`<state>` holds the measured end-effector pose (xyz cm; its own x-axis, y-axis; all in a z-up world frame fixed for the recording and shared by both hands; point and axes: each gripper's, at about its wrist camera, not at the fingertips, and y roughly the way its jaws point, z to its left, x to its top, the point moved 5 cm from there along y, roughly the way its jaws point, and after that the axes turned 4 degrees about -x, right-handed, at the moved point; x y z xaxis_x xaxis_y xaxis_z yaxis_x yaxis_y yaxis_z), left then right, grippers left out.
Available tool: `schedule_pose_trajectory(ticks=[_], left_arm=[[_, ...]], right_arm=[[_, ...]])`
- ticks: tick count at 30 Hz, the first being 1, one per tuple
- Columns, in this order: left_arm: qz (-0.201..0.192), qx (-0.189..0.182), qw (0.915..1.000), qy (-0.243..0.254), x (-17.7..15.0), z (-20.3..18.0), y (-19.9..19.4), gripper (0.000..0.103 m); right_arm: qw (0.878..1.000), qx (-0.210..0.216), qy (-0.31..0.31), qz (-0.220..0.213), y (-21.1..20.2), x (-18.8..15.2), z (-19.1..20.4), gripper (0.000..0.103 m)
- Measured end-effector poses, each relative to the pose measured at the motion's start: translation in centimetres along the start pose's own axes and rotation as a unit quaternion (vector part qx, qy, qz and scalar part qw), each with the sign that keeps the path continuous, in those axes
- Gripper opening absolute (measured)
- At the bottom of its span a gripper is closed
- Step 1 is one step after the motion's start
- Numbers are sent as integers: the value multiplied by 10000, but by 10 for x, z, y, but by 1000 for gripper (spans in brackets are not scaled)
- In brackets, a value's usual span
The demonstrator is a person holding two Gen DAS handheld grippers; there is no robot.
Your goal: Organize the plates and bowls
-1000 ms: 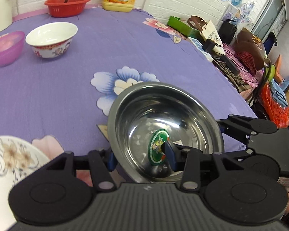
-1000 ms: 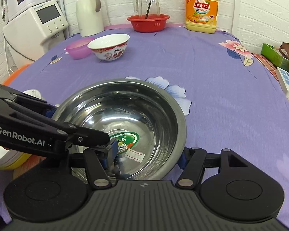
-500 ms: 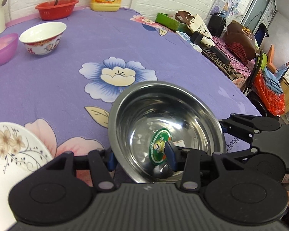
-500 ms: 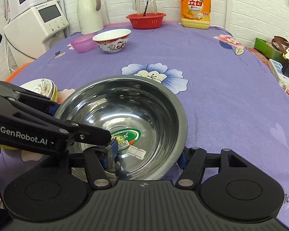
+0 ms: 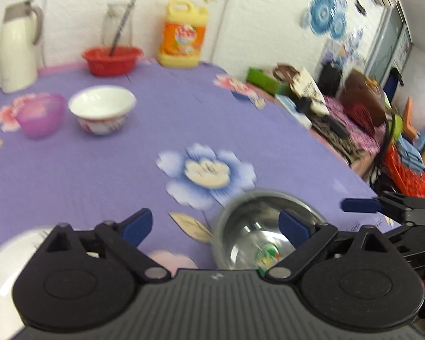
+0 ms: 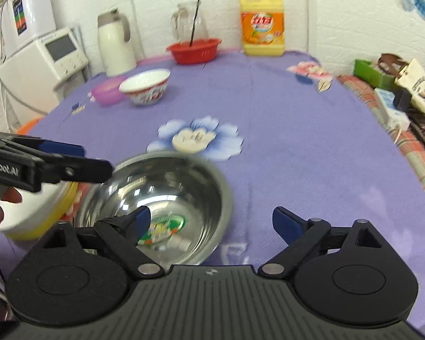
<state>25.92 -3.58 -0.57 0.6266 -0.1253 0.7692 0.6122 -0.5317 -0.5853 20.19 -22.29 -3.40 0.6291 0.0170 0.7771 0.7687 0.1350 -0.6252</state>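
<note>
A steel bowl [image 5: 252, 235] [image 6: 167, 198] with a green sticker inside rests on the purple flowered tablecloth [image 5: 127, 170] near the front edge. My left gripper [image 5: 215, 226] is open and raised above it, empty. My right gripper [image 6: 211, 221] is open and empty too, just above the bowl's near side. A white patterned bowl [image 5: 102, 109] [image 6: 145, 85] and a pink bowl [image 5: 39, 113] [image 6: 107, 92] stand at the far left. White plates on a yellow one [image 6: 34, 215] lie left of the steel bowl; a white plate also shows in the left wrist view [image 5: 17, 255].
At the back stand a red basket [image 6: 195, 49] with a glass jug, a yellow detergent bottle [image 6: 262, 29] and a white thermos [image 6: 114, 48]. A white appliance [image 6: 42, 65] stands to the left. Clutter [image 5: 311, 96] lies beyond the table's right edge.
Both grippers have opened and let go of the steel bowl's rim. The bowl now rests on the table. Both grippers have lifted and pulled back from it.
</note>
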Motion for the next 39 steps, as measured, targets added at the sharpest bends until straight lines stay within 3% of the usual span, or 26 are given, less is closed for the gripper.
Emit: schedule_pose_trajectory(ticks=[5,9,11,14,18,21,24,31,39], left_arm=[[-227,370,9974,-576,23,49,-16,96],[-278,592,9936,-918,42,84,-23,96],[-415,605,9915,-1075,59,99,-28,97],[-615,559,9874,-1347,88,122,-23,97],[-464,436,9851,-1599,116,152,11,97],[-146,328,9810,-1905,109,171,41,97],[21,93,9701,-2424,95,187,61,97],[251,206,9509,-3077,110,205,113,97],[262,314,9549,-2941,117,205,147,94]], right_arm=[[9997,93,185,-113,8,31,-4,103],[9989,69,463,-64,28,77,0,103],[9982,260,489,-220,33,101,8,103],[9936,960,-243,-539,46,138,35,103],[9927,761,-933,-75,104,165,58,103],[9919,880,-841,364,148,170,62,103],[9898,929,-889,620,183,167,67,103],[9798,1075,-1401,939,234,163,90,103],[9658,1166,-2133,903,259,155,118,103]])
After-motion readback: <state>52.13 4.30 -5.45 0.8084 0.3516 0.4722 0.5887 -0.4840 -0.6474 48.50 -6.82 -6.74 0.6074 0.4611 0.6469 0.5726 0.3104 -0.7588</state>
